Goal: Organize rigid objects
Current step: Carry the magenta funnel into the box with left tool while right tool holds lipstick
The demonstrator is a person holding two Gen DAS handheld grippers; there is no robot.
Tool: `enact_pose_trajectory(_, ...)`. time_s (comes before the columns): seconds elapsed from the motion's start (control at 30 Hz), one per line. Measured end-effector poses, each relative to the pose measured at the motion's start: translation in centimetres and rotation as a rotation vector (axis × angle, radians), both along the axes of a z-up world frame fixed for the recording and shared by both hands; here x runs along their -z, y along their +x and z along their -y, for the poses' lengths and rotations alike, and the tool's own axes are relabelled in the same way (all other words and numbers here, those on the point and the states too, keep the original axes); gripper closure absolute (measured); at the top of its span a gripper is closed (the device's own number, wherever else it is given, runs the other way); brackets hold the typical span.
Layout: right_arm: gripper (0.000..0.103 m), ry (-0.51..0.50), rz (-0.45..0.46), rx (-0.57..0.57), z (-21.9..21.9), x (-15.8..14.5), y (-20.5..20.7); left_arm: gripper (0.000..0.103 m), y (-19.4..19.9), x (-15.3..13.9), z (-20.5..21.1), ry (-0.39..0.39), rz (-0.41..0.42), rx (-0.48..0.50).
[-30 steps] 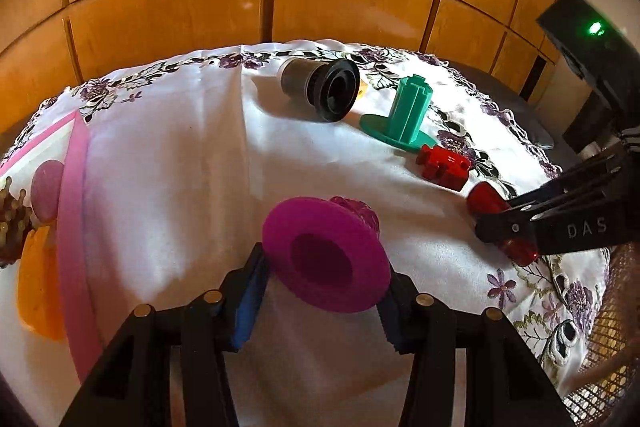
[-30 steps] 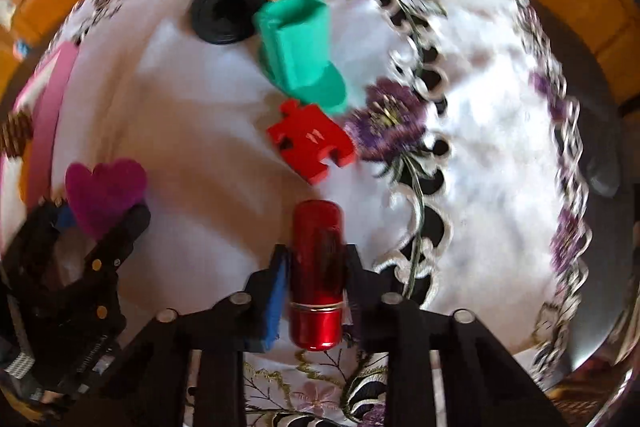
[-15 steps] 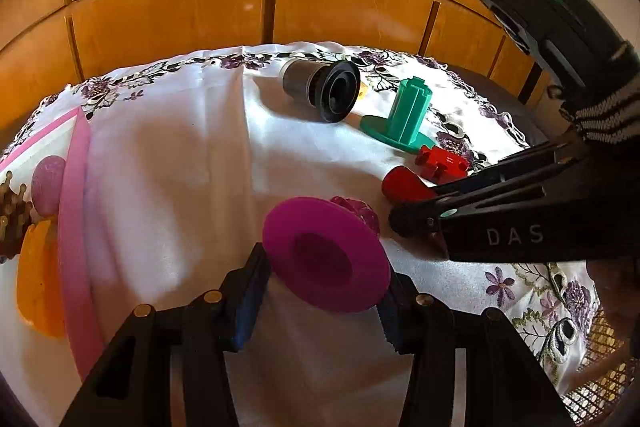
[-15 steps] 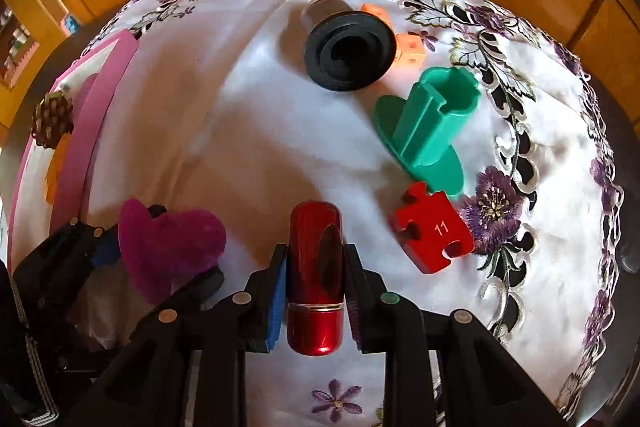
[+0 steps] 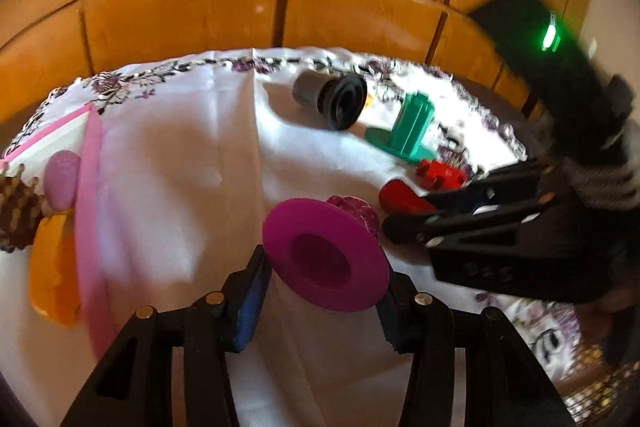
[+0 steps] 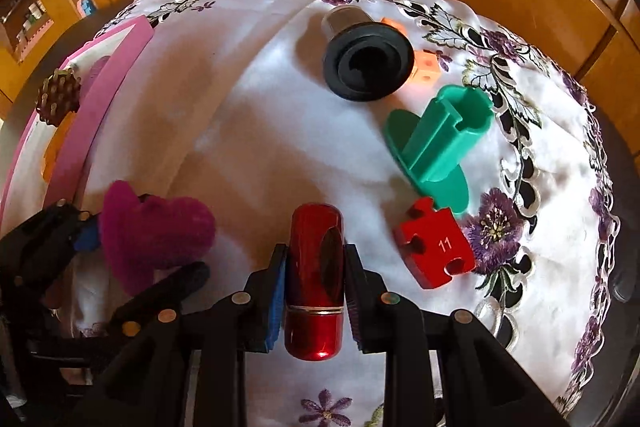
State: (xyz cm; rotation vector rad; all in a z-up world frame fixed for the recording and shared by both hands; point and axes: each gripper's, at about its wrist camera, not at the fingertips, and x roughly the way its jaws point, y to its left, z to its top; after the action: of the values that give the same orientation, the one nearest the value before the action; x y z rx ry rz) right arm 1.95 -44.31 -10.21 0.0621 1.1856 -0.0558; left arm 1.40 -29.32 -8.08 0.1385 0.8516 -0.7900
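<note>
My left gripper (image 5: 322,291) is shut on a magenta heart-shaped piece (image 5: 326,259) with a round flange, held above the white cloth; it also shows in the right wrist view (image 6: 154,231). My right gripper (image 6: 314,287) is shut on a glossy red cylinder (image 6: 316,279), just right of the left gripper; the cylinder's tip shows in the left wrist view (image 5: 398,197). On the cloth lie a black-and-grey cylinder (image 6: 368,63), a green stand (image 6: 436,143), a red puzzle piece marked 11 (image 6: 436,247) and an orange block (image 6: 426,67).
A pink-rimmed tray (image 5: 90,227) stands at the left with a brown spiky piece (image 5: 16,203), a lilac piece (image 5: 62,179) and an orange piece (image 5: 50,275) in it. Wooden panels rise behind the round table. The embroidered cloth edge (image 6: 596,211) runs along the right.
My right gripper with the red cylinder has moved left, closer to the left gripper. The left gripper has shifted slightly, still holding the magenta piece.
</note>
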Motion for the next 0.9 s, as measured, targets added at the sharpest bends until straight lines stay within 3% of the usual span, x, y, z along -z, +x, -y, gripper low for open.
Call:
enact_pose_trajectory(0.3, 0.077, -0.044, 0.019, -0.022, -1.7, 0.3, 0.0, 0.054, -1.4, -5.2, -2.3, -0.075, 0.085, -0.018)
enact_pose_trajectory(0.9, 0.078, -0.186, 0.046, -0.095, -4.6, 0.3, -0.8, 0.054, -0.7, -8.0, -7.8, -0.109, 0.089, -0.141)
